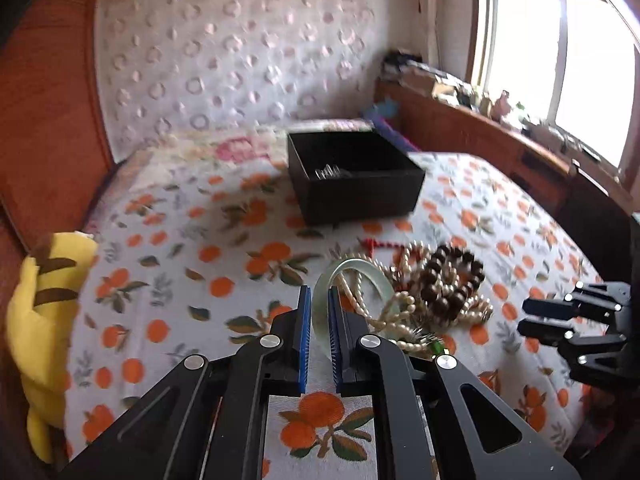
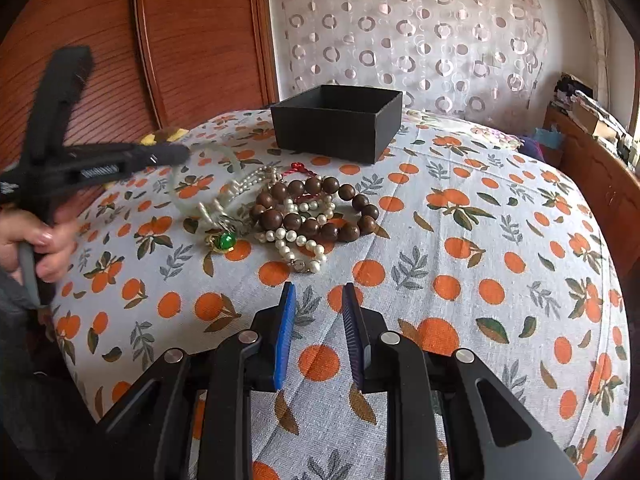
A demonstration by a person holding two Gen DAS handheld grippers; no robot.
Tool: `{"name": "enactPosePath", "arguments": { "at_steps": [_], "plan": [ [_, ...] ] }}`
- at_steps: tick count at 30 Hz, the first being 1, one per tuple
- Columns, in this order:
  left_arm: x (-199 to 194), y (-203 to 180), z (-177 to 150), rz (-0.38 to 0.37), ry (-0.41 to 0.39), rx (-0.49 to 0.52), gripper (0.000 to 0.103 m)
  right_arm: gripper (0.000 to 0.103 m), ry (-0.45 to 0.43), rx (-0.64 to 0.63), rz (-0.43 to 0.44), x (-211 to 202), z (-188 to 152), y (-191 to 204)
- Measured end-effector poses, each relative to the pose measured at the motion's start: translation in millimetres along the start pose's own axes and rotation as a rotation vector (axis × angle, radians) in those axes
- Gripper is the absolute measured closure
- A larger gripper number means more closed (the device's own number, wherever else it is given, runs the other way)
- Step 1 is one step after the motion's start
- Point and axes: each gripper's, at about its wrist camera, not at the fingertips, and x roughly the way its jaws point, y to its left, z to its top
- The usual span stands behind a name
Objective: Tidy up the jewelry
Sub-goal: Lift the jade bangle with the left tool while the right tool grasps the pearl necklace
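Bangle (image 1: 352,280), pale green and round, is sitting pinched between the blue pads (image 1: 305,344) of the left gripper (image 1: 318,300), which is squeezing narrow on its rim. It is standing on edge, with its ring leaning over the pile of beads (image 1: 452,284) and pearls (image 1: 404,312) at about two o'clock from the claw. A pearl string looks to be threading through the ring (it could be snagging, so lifting slowly seems wise).

The black box (image 1: 356,196) is waiting at twelve o'clock from the left claw, well apart, farther along the orange-print bedspread (image 1: 180,264). Something shiny is already lying inside it. So the coming move is probably carrying the bangle straight ahead and up over the box wall.

The right gripper (image 2: 318,308) is hanging partly open, holding nothing, with the pile at eleven o'clock from it. The left hand (image 2: 36,248) is the nearer one to the bangle.
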Motion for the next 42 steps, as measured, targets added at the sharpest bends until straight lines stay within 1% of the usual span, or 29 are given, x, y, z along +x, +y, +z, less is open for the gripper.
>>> {"name": "enactPosePath", "arguments": {
  "at_steps": [5, 12, 22, 26, 27, 28, 37, 38, 39, 40, 42],
  "plan": [
    [-18.8, 8.7, 3.8, -0.006, -0.054, -0.036, 0.095, 0.077, 0.006, -0.023, -0.007, 2.7, 8.0, 7.4],
    [-33.6, 13.4, 10.3, -0.002, -0.097, -0.048, 0.095, 0.077, -0.016, -0.085, 0.029, 6.8, 34.3, 30.9],
    [-48.3, 7.1, 30.8, 0.003, -0.14, -0.013, 0.095, 0.077, -0.024, -0.161, 0.129, 26.4, 60.6, 69.7],
    [-51.5, 3.1, 37.6, -0.007, -0.152, -0.003, 0.095, 0.075, -0.027, -0.163, 0.157, 30.0, 70.1, 75.2],
    [-51.8, 1.8, 38.8, -0.008, -0.154, 0.001, 0.095, 0.069, -0.03, -0.159, 0.164, 30.4, 72.5, 75.2],
    [-52.0, 0.7, 39.9, -0.009, -0.156, 0.004, 0.095, 0.067, -0.033, -0.154, 0.17, 31.2, 73.9, 74.6],
    [-50.8, -4.0, 43.1, -0.015, -0.156, 0.012, 0.095, 0.068, -0.048, -0.127, 0.195, 43.5, 97.6, 68.9],
    [-50.9, -4.2, 43.0, -0.012, -0.156, 0.014, 0.095, 0.072, -0.046, -0.129, 0.194, 44.5, 98.4, 68.0],
    [-50.8, -4.6, 42.6, -0.009, -0.156, 0.017, 0.095, 0.089, -0.046, -0.133, 0.2, 44.7, 98.1, 67.0],
    [-49.3, -5.0, 42.1, 0.0, -0.154, 0.023, 0.095, 0.095, -0.04, -0.134, 0.216, 44.2, 97.5, 65.3],
    [-46.7, -3.8, 40.3, 0.011, -0.15, 0.023, 0.095, 0.096, -0.045, -0.123, 0.227, 41.5, 96.5, 60.0]
  ]
}}
